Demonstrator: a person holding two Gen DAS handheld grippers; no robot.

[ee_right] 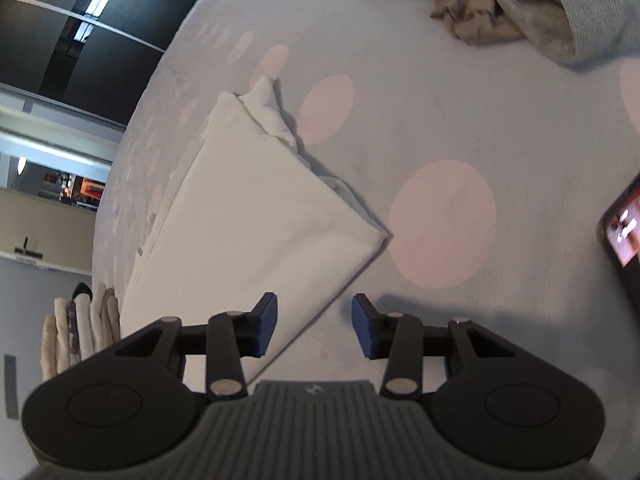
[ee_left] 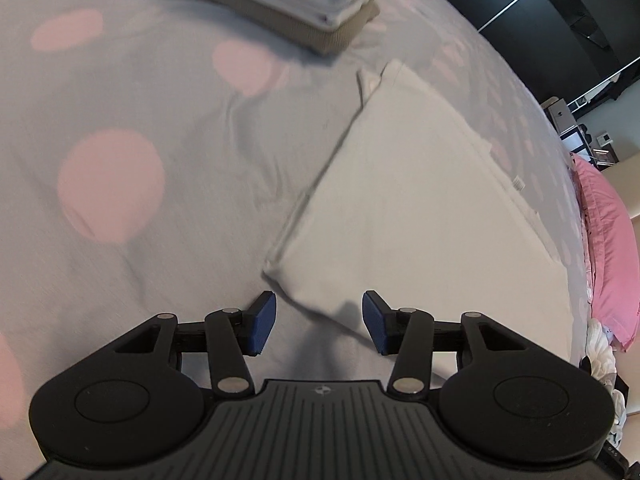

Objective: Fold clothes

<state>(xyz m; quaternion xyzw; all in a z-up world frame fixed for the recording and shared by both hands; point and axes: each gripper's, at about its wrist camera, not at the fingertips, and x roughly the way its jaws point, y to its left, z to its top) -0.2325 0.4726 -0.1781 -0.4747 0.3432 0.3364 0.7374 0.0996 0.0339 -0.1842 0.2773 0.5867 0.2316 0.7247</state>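
Note:
A white garment (ee_left: 408, 200) lies folded flat on the grey bedspread with pink dots (ee_left: 120, 128). My left gripper (ee_left: 318, 322) hovers open just above its near left corner, blue pads apart with nothing pressed between them. In the right wrist view the same white garment (ee_right: 256, 208) stretches away to the left, one bunched end at its far tip. My right gripper (ee_right: 314, 324) stands open over the garment's near right edge, which runs diagonally between the fingers without being pinched.
A stack of folded clothes (ee_left: 304, 4) rests at the far side of the bed. Pink pillows (ee_left: 608, 248) lie along the right edge. Unfolded dark, beige and grey clothes (ee_right: 500, 4) are heaped far right, a lit phone (ee_right: 624, 232) beside them. More folded items (ee_right: 80, 332) stand off the bed.

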